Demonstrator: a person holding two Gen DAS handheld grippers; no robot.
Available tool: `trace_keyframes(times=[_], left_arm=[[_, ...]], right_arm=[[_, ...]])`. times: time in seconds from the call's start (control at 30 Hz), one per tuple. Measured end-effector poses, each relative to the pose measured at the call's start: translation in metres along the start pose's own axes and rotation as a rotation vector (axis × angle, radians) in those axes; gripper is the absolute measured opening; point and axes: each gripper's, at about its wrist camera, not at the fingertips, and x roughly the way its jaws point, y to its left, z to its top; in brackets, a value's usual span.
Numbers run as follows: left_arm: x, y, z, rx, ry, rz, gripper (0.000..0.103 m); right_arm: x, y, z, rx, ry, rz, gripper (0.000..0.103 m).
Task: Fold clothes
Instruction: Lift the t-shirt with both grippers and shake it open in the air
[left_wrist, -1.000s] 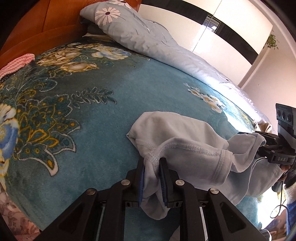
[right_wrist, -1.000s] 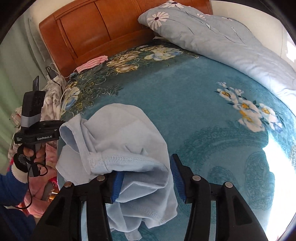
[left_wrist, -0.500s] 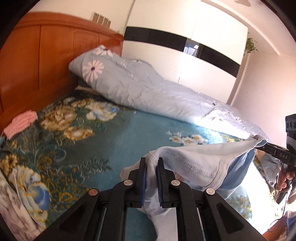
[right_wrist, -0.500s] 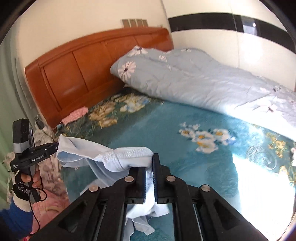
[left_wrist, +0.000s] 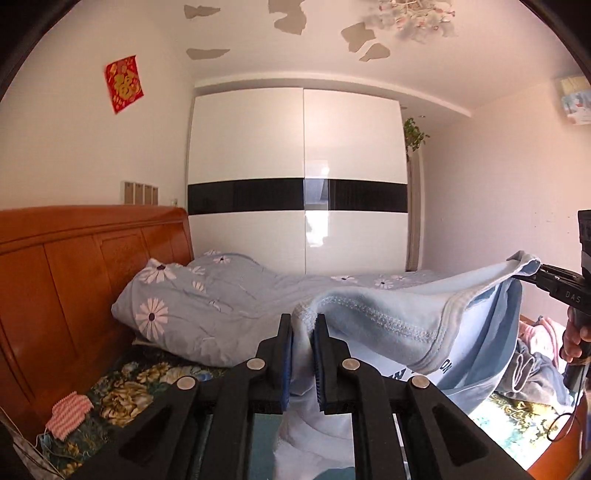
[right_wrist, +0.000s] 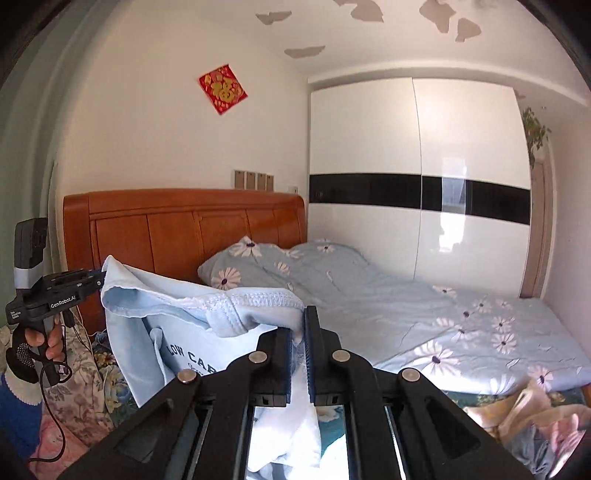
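Note:
A light blue T-shirt (left_wrist: 399, 325) with dark lettering hangs in the air between both grippers, above the bed. My left gripper (left_wrist: 303, 332) is shut on one end of its stitched hem. My right gripper (right_wrist: 300, 325) is shut on the other end, where the T-shirt (right_wrist: 192, 332) droops with its print facing the camera. Across the left wrist view, the right gripper (left_wrist: 535, 271) shows at the far right edge, fabric pinched at its tip. The left gripper (right_wrist: 99, 278) appears at the left of the right wrist view, held by a hand.
A floral blue duvet (right_wrist: 388, 306) lies along the bed before a white wardrobe (left_wrist: 299, 184). The wooden headboard (left_wrist: 74, 277) stands at the left. A pink striped cloth (left_wrist: 70, 408) sits on the teal floral blanket (left_wrist: 125, 387). More clothes (right_wrist: 535, 424) are heaped at the bed's right edge.
Both grippers rose and tilted up from the bed, lifting the T-shirt off the blanket and stretching it between them. The right gripper closed on the hem.

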Motion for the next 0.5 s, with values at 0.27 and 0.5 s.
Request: trace_keyframes(times=[0.27, 0.5], left_arm=[[-0.010, -0.023, 0.023, 0.102, -0.026, -0.015, 0.012], [-0.039, -0.042, 0.002, 0.206, -0.042, -0.025, 0.013]], right_arm=[[-0.051, 0.013, 0.027, -0.087, -0.073, -0.087, 0.006], [-0.072, 0.019, 0.019, -0.142, -0.073, -0.086, 0.006]])
